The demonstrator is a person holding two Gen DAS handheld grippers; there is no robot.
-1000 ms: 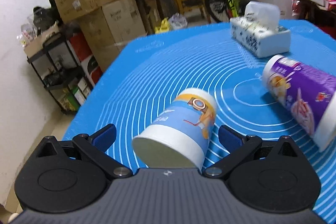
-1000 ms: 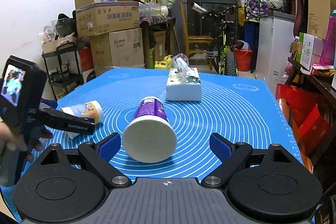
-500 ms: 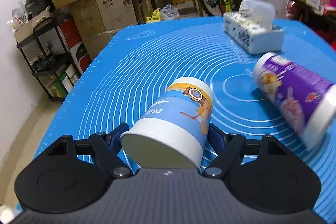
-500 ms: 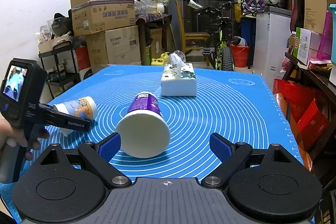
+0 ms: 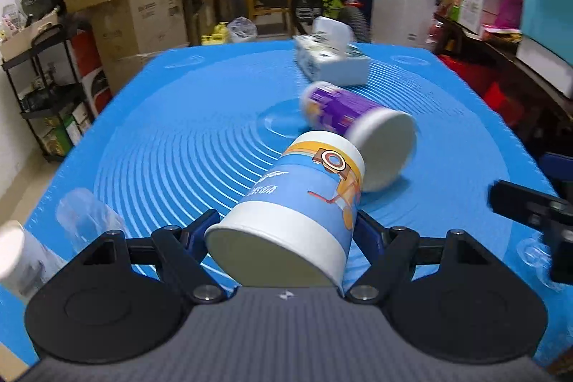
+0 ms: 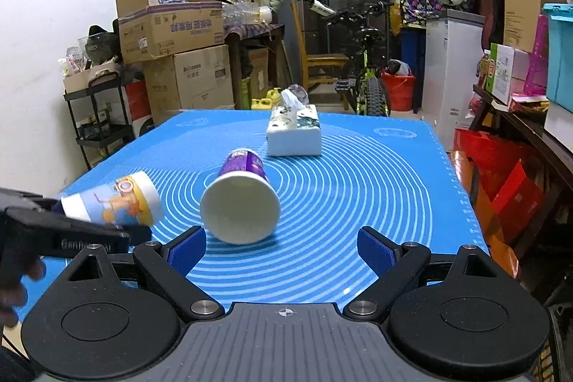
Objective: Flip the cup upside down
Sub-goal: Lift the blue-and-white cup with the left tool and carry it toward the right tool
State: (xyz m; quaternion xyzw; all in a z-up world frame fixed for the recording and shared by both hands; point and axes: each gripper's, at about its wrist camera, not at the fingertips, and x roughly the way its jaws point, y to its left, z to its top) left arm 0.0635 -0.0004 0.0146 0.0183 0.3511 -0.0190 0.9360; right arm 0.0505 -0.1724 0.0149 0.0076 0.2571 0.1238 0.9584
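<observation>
My left gripper [image 5: 283, 231] is shut on a blue and white paper cup [image 5: 297, 206] with a cartoon print, held near its open rim, base pointing away, lifted off the blue mat [image 5: 179, 131]. The same cup [image 6: 114, 203] shows at the left of the right wrist view, on its side in the left gripper's fingers [image 6: 71, 235]. A purple paper cup [image 6: 240, 199] lies on its side mid-mat, mouth toward my right gripper [image 6: 281, 247], which is open and empty just short of it. The purple cup [image 5: 358, 131] lies beyond the held one in the left wrist view.
A white tissue box [image 6: 293, 135] sits at the far middle of the mat. Clear plastic items [image 5: 86, 221] lie at the mat's near left edge. Cardboard boxes [image 6: 179, 52], a black shelf [image 6: 93, 127], a bicycle [image 6: 365, 74] and cluttered shelves [image 6: 519, 88] surround the table.
My left gripper closed on the blue cup and lifted it, swinging right toward the purple cup. My right gripper stayed open and drew back slightly.
</observation>
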